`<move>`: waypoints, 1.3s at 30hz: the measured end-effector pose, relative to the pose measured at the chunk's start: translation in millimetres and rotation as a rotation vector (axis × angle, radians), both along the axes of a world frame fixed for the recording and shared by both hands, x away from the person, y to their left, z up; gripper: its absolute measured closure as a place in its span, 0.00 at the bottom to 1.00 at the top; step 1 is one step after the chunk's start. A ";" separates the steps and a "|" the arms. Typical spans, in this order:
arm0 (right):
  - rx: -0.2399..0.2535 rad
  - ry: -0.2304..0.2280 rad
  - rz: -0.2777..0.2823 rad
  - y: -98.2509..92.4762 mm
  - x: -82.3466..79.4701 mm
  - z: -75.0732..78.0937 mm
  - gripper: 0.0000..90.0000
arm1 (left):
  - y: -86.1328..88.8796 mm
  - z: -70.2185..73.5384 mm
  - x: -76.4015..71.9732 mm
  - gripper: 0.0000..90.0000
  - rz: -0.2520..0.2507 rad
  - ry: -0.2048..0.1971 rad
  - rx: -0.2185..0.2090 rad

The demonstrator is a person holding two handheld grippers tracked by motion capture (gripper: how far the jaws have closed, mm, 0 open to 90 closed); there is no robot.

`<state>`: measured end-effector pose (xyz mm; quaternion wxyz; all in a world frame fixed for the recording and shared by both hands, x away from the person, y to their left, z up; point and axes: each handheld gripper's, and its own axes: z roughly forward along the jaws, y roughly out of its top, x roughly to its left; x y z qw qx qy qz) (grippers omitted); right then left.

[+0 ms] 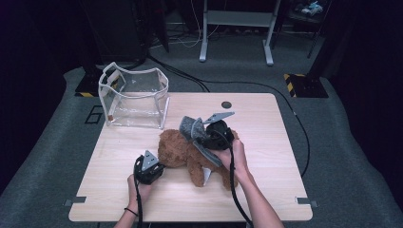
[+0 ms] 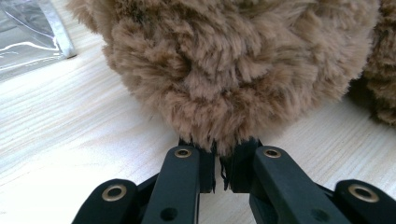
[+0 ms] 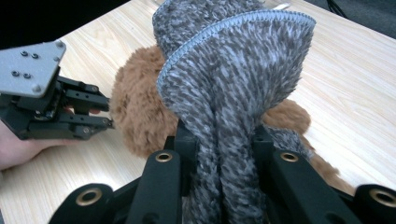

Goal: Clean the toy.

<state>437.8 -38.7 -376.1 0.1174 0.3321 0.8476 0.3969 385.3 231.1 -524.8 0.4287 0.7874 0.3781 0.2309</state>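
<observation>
Tabletop (image 1: 266,190): light wood grain, carrying every item noted below.
Clear bag (image 1: 133,97): transparent, white-trimmed, standing open at the far left corner of the tabletop, well apart from both grippers.
Plush bear (image 1: 178,149): brown fur, lying near the middle of the tabletop, between the two grippers; head end toward the person's left.
Grey knitted garment (image 1: 192,129): speckled grey fabric with a pale stitched edge, gathered over the upper part of the plush bear and rising above it.
Right gripper (image 3: 219,140): held over the plush bear by the person's right hand (image 1: 236,154); jaws partly closed on a bunched fold of the grey knitted garment, fabric pressed between both pads and fanning out above them.
Left gripper (image 2: 219,161): low on the tabletop at the near left of the plush bear, in the person's left hand (image 1: 139,186); jaws almost fully closed, pinching a small tuft of brown fur at the rounded head end.
</observation>
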 end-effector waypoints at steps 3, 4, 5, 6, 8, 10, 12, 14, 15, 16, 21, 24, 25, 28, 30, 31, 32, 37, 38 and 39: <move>-0.002 0.002 0.013 6.0 2.4 0.2 0.81 | -0.2 -0.1 0.4 0.93 0.002 0.000 -0.003; -0.004 0.005 0.019 10.6 4.3 0.2 0.81 | -0.2 -0.1 0.7 0.93 0.001 0.002 -0.005; -0.009 0.006 0.032 18.4 7.1 0.1 0.81 | -0.2 0.0 1.0 0.93 0.002 0.002 -0.005; -0.016 0.004 0.040 22.9 8.8 0.4 0.81 | -1.0 -0.2 1.7 0.94 0.008 0.001 -0.008; -0.017 0.002 0.050 27.6 10.8 0.2 0.81 | -0.7 0.2 2.3 0.93 0.004 0.002 -0.003; -0.028 0.030 0.055 42.8 13.7 -1.0 0.81 | -1.4 0.2 3.8 0.94 0.008 0.009 -0.010; -0.041 0.036 0.065 51.5 15.1 -4.4 0.81 | -1.8 0.2 4.4 0.94 0.012 0.011 -0.014; -0.049 0.042 0.071 55.3 15.7 -6.9 0.81 | -2.2 0.0 4.6 0.94 0.016 0.009 -0.016; -0.061 0.042 0.073 59.5 16.3 -10.2 0.81 | -2.6 -0.1 4.7 0.94 0.016 0.009 -0.016; -0.074 0.042 0.070 62.4 16.7 -12.5 0.81 | -2.9 0.0 4.5 0.94 0.016 0.012 -0.015; -0.099 0.039 0.051 69.4 20.8 -20.9 0.82 | -3.6 -0.2 5.0 0.97 0.028 0.002 0.001; -0.120 0.034 0.046 69.8 21.4 -26.2 0.82 | -4.8 -0.6 5.5 0.98 0.035 -0.002 0.009; -0.118 0.026 0.036 69.7 21.3 -27.8 0.82 | -5.0 -0.6 5.7 0.98 0.034 -0.002 0.014; -0.121 0.030 0.031 67.1 20.9 -29.7 0.82 | -5.2 -0.7 5.8 0.99 0.037 -0.001 0.017; -0.120 0.027 0.031 66.4 20.9 -30.4 0.82 | -5.3 -0.7 5.9 0.99 0.038 0.000 0.017; -0.132 0.029 0.034 62.8 20.9 -30.1 0.82 | -5.2 -0.7 5.9 0.99 0.040 0.000 0.017; -0.131 0.031 0.025 62.0 20.4 -30.0 0.82 | -5.0 -0.7 5.9 0.99 0.039 0.000 0.014; -0.149 0.027 0.005 50.4 19.0 -29.4 0.82 | -4.5 -0.5 5.6 0.99 0.037 0.001 0.009; -0.150 0.026 0.004 47.4 18.7 -29.4 0.82 | -4.4 -0.4 5.6 0.99 0.037 0.002 0.009; -0.154 0.025 0.004 44.4 18.2 -29.2 0.82 | -4.4 -0.4 5.7 0.99 0.037 0.002 0.010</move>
